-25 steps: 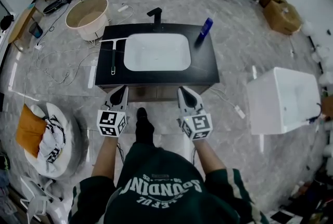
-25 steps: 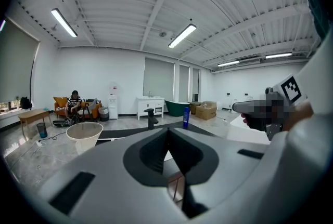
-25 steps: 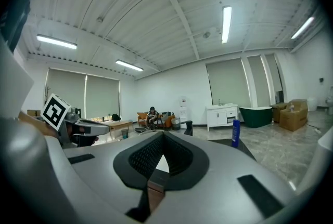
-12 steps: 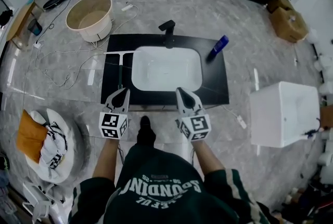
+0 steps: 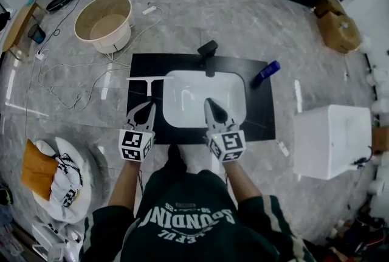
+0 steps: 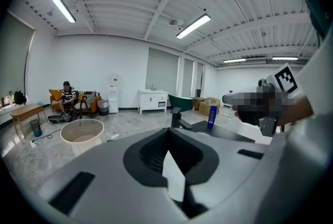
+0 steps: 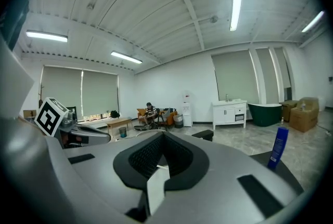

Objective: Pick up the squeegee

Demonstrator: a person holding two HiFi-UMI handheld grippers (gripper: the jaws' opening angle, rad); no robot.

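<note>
The white squeegee (image 5: 149, 81) with a slim handle lies flat on the black worktop (image 5: 137, 66), just left of the white oblong basin (image 5: 182, 96), its blade farthest from the person. The left tool (image 5: 146, 107) hangs close to the handle's near end, jaws pressed together and empty. The right tool (image 5: 210, 104), also closed and empty, hovers over the basin.
</note>
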